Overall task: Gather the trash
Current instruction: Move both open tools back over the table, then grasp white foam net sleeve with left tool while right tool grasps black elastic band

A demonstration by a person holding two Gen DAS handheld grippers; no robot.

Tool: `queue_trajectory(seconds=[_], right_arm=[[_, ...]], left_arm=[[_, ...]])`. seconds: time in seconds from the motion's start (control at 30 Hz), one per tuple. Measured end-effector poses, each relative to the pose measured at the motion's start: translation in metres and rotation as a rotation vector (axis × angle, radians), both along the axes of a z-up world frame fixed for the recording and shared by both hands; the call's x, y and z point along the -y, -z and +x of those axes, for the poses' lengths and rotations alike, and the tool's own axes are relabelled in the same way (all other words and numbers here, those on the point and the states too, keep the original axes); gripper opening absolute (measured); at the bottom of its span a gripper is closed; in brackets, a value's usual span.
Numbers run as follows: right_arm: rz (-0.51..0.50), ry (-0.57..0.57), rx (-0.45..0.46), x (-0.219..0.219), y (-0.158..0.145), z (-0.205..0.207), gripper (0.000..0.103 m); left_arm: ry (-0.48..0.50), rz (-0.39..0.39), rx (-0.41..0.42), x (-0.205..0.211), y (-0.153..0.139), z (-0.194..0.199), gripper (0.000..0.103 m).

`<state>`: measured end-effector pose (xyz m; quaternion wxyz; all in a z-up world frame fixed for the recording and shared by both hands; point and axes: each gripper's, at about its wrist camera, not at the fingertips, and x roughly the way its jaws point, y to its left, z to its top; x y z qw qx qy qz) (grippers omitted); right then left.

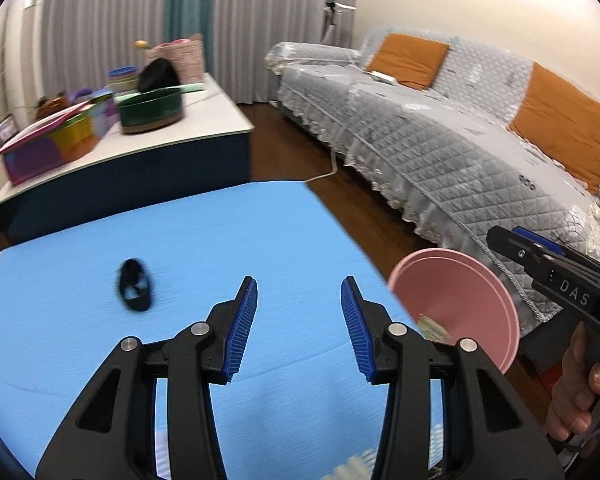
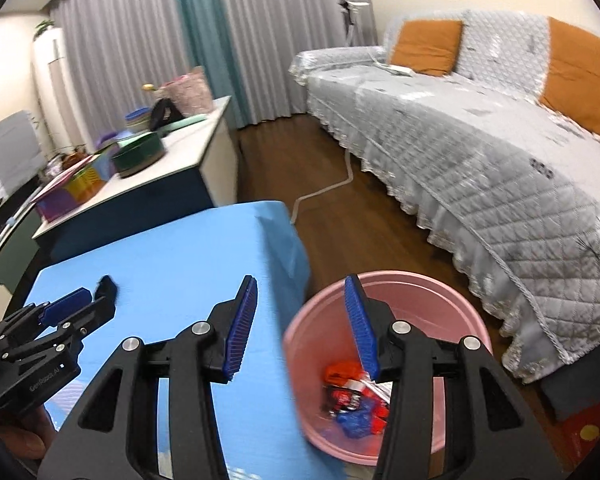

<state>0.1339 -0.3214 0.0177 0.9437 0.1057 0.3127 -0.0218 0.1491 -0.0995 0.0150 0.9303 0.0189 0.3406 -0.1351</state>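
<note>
A blue table (image 1: 180,240) stands beside a grey-covered sofa (image 1: 440,148) on a wood floor. The dark scrap (image 1: 134,290) on it lies long-axis away from me. My left gripper (image 1: 299,320) and right gripper (image 2: 300,324) gape empty, the right over the pink bin (image 2: 440,292).

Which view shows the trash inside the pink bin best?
The right wrist view: it looks down into the pink bin, showing red and blue wrappers at the bottom. The left wrist view shows only the bin's rim and one scrap.
</note>
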Motion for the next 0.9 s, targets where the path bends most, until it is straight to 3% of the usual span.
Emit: queue_trajectory(seconds=[0.27, 0.37, 0.47, 0.6, 0.7, 0.77, 0.83, 0.9], right_arm=[[0.008, -0.096, -0.002, -0.057, -0.003, 0.018, 0.046], [0.004, -0.135, -0.005, -0.08, -0.002, 0.024, 0.046], [0.005, -0.167, -0.013, -0.099, 0.001, 0.03, 0.046], [0.013, -0.201, -0.034, -0.117, 0.008, 0.038, 0.046], [0.013, -0.227, -0.052, -0.134, 0.015, 0.046, 0.046], [0.011, -0.241, -0.059, -0.142, 0.019, 0.049, 0.046], [0.01, -0.253, -0.07, -0.151, 0.024, 0.053, 0.046], [0.011, -0.263, -0.082, -0.158, 0.029, 0.058, 0.046]], left_arm=[[-0.147, -0.006, -0.048, -0.078, 0.011, -0.008, 0.043], [-0.229, -0.018, -0.111, -0.111, 0.024, -0.011, 0.044], [-0.325, 0.019, -0.195, -0.136, 0.045, -0.016, 0.051], [-0.348, -0.01, -0.291, -0.147, 0.071, -0.023, 0.051], [-0.323, -0.015, -0.312, -0.14, 0.083, -0.03, 0.051], [-0.304, -0.024, -0.312, -0.137, 0.086, -0.029, 0.041], [-0.287, -0.042, -0.315, -0.14, 0.088, -0.023, 0.017], [-0.3, -0.06, -0.314, -0.146, 0.088, -0.02, 0.005]])
